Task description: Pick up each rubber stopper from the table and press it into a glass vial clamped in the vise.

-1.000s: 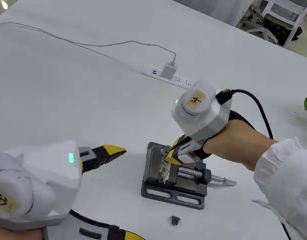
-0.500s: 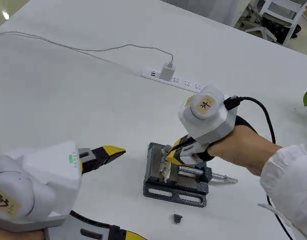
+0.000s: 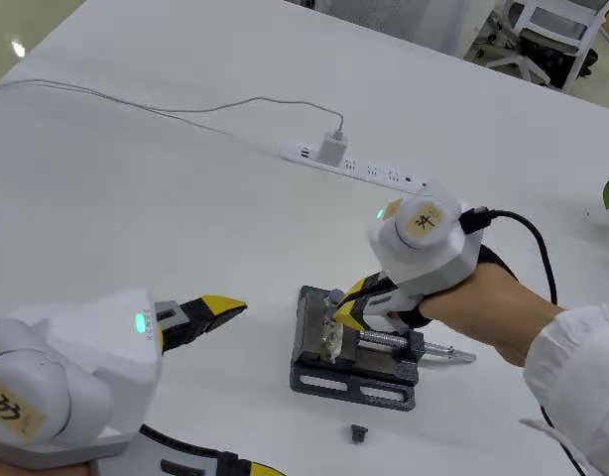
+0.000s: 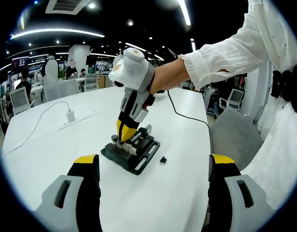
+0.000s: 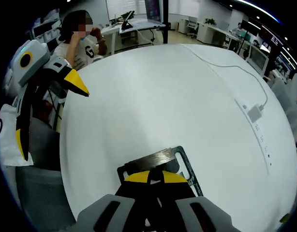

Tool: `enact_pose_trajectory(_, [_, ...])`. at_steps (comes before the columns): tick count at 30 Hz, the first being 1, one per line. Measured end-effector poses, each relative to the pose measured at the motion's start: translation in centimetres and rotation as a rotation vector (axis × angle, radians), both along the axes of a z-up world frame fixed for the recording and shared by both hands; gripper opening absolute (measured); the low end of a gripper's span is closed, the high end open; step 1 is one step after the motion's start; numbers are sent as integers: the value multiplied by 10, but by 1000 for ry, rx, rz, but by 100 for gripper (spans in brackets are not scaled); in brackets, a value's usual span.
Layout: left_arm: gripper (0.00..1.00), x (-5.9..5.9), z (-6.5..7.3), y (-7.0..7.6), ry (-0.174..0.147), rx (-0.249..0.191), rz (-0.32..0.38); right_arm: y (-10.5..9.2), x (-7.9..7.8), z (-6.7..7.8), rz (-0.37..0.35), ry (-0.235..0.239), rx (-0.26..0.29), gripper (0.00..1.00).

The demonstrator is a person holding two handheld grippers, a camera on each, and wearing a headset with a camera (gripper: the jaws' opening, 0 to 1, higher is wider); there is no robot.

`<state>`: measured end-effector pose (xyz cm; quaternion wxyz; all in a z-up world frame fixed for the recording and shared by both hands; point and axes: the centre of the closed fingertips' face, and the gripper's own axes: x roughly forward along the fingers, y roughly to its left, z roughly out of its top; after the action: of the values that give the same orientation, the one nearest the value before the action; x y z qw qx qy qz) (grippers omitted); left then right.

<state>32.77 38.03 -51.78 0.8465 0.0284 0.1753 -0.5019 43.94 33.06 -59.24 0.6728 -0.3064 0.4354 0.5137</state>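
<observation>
Tips of the right gripper (image 3: pixel 346 311) sit pinched close, yellow point to yellow point, down at the top of the glass vial (image 3: pixel 331 342); whether anything is nipped between them I cannot tell. The vial stands upright, clamped in the dark vise (image 3: pixel 352 383), whose screw handle sticks out below the hand (image 3: pixel 483 302) holding that gripper. One loose rubber stopper (image 3: pixel 359 433) lies on the white table (image 3: pixel 136 208) near the vise's front edge, not touching it. The left gripper (image 4: pixel 153 162) hangs well off to the side, its fingers spread wide and pointed toward the vise. Farther back on the table lies a power strip (image 3: pixel 356 172) with a white plug in it and a thin cable trailing away
</observation>
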Motion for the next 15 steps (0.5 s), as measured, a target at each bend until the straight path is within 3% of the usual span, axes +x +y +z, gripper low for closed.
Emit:
enact_pose_trajectory(2, [92,-1,1,1,-1,4,3,2,-3,2,-12,10,25,7])
enact_pose_trajectory(7, [92,-3,2,3,-1,10,9,-3,-5,5,-19,-9,29,9])
enact_pose_trajectory(15, [92,-4,5,6,-9,24,11,-13,-7,23,-50,-52,83,13])
